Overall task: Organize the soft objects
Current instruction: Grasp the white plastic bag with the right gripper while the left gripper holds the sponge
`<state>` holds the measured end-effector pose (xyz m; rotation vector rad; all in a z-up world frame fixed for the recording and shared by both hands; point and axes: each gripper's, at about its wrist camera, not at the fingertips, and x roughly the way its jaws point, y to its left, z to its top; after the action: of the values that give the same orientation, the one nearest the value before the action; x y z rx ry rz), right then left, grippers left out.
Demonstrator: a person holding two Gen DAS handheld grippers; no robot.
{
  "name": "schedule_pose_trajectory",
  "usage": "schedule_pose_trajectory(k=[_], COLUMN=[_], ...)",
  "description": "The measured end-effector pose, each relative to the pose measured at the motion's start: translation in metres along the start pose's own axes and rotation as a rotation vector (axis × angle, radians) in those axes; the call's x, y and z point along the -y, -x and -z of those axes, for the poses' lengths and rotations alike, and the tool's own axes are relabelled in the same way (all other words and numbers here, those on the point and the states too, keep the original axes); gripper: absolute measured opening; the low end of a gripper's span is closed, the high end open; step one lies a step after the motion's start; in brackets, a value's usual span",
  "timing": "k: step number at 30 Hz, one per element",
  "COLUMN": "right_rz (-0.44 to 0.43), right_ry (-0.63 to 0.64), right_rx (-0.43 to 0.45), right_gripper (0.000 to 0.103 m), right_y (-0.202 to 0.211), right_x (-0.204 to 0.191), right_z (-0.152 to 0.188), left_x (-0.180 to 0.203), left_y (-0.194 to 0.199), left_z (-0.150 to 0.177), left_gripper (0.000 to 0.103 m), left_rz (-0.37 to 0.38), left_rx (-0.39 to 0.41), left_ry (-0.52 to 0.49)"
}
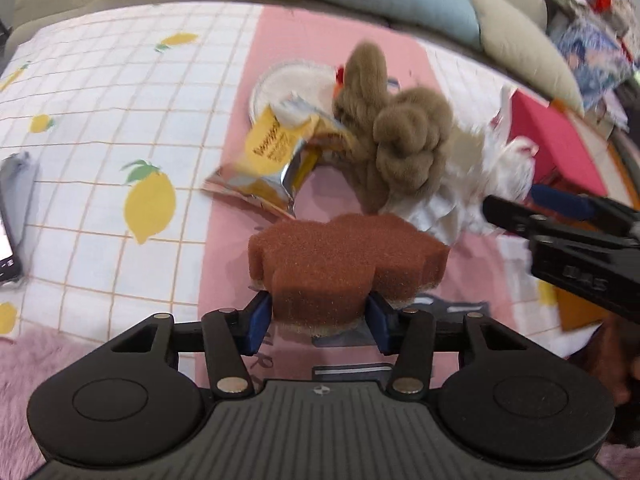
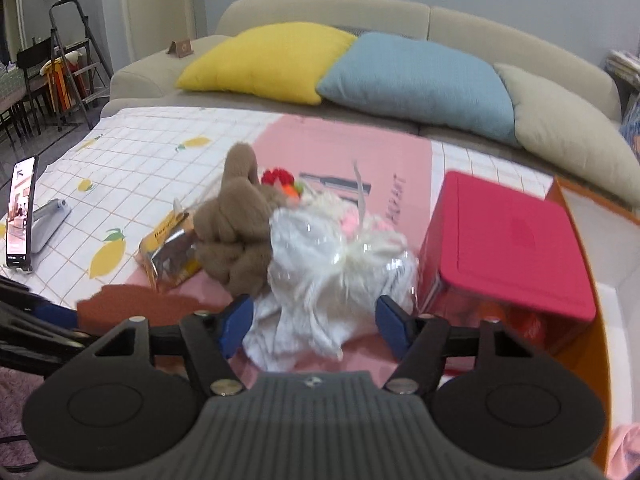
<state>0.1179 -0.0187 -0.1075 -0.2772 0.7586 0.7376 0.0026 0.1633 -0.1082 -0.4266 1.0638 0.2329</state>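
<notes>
Beige sofa [image 2: 320, 12] runs across the back, carrying a yellow cushion [image 2: 268, 60], a blue cushion [image 2: 416, 80] and a tan cushion [image 2: 568, 132]. Below it lies a lemon-print cloth [image 1: 120, 120] with a pink mat [image 1: 312, 60] over its middle. A red box [image 2: 504, 240] sits at the mat's right edge.

Mid-mat, a heap: brown yarn skein [image 1: 392, 136] touching a white bundle [image 2: 336, 264] of wrapped fluffy yarn, with a yellow snack packet [image 1: 272, 152] just beside the skein on its left. A phone [image 2: 20, 216] stands propped at the far left.

Left gripper [image 1: 320, 316] tilts steeply downward; its blue pads [image 1: 258, 320] press the narrow near lobe of a brown sponge [image 1: 344, 256], holding it just in front of the heap. Right gripper [image 2: 316, 320] angles down less steeply from the right; the white bundle lies between its pads [image 2: 236, 320], left pad touching the wrapping, a gap showing at the right pad, so no grip yet.
</notes>
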Motion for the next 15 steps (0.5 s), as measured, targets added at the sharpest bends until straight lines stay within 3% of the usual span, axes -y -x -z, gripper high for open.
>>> schedule_pose_trajectory(k=[2,4,9,10,12,15], right_rz=[-0.001,0.001,0.025,0.024,0.012,0.001], right_ry=[0.014,0.02,0.006,0.003,0.005,0.022], right_rx=[-0.007,-0.022,0.008,0.014,0.014,0.02], right_gripper=[0.051,0.046,0.046,0.041,0.016,0.007], right_y=[-0.006,-0.013,-0.021,-0.021,-0.024,-0.02], right_x=[-0.002,-0.003,-0.004,-0.004,-0.005,-0.006], right_z=[-0.004,-0.007,-0.015,-0.016,-0.018,-0.017], left_x=[0.002,0.007,0.016,0.018,0.018,0.018], left_y=[0.009,0.016,0.026,0.024,0.024,0.028], left_z=[0.001,0.0,-0.003,-0.003,-0.002,-0.001], left_gripper=[0.058,0.058,0.058,0.058,0.058,0.058], left_rz=[0.007,-0.002,-0.011,-0.013,-0.013,-0.014], left_rx=[0.022,0.046,0.083,0.08,0.076,0.086], left_ry=[0.005,-0.007,-0.032,-0.031,-0.029,-0.025])
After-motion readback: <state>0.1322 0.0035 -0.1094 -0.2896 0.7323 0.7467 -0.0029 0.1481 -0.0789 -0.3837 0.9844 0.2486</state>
